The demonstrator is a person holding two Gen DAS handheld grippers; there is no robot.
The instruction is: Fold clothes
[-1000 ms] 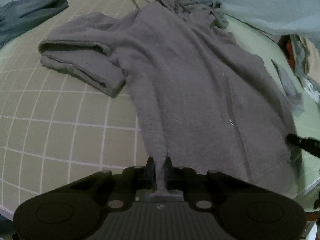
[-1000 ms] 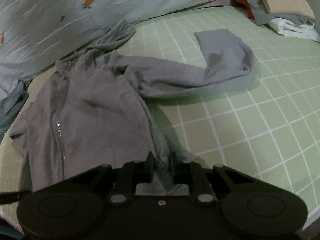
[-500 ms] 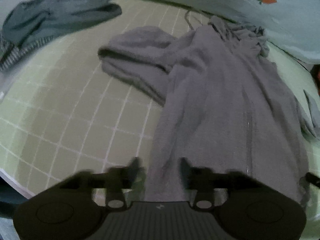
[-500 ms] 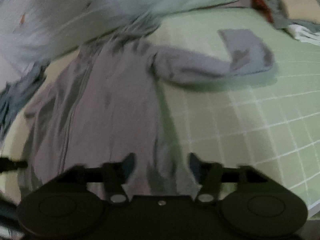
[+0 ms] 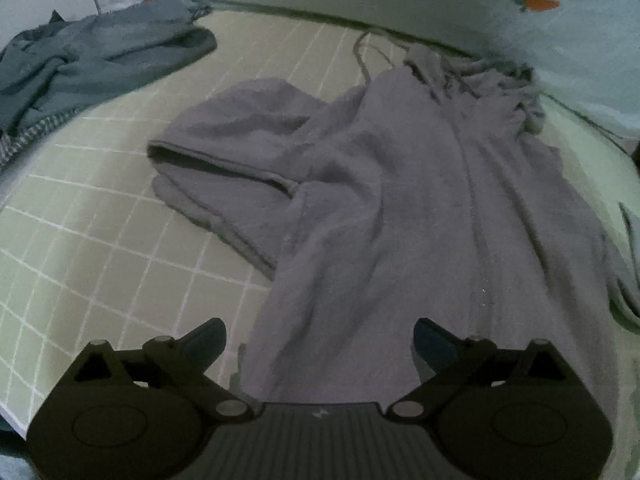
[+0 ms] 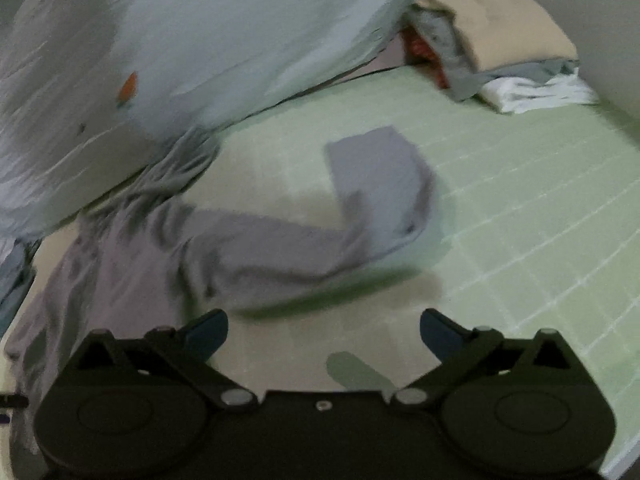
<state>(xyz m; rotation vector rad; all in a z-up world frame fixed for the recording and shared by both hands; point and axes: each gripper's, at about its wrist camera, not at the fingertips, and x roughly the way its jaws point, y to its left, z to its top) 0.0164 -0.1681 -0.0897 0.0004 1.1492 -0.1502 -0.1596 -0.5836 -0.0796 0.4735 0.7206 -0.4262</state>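
A grey zip-up hoodie (image 5: 400, 208) lies spread on the green checked bed sheet (image 5: 100, 240), hood toward the pillow. Its left sleeve (image 5: 224, 168) is folded back on itself beside the body. In the right wrist view its other sleeve (image 6: 360, 216) stretches right and bends upward at the cuff. My left gripper (image 5: 320, 340) is open and empty above the hoodie's lower hem. My right gripper (image 6: 324, 332) is open and empty over bare sheet just right of the hoodie's body (image 6: 112, 280).
A blue-grey garment (image 5: 88, 64) lies crumpled at the far left. A pale quilt with carrot prints (image 6: 192, 48) runs along the back. A stack of folded clothes (image 6: 492, 36) sits at the far right corner. The bed's near edge (image 5: 16, 416) is at the lower left.
Both grippers were shut on the hoodie's lower hem; both have opened, let it go and pulled back. The right view has swung right toward the sleeve.
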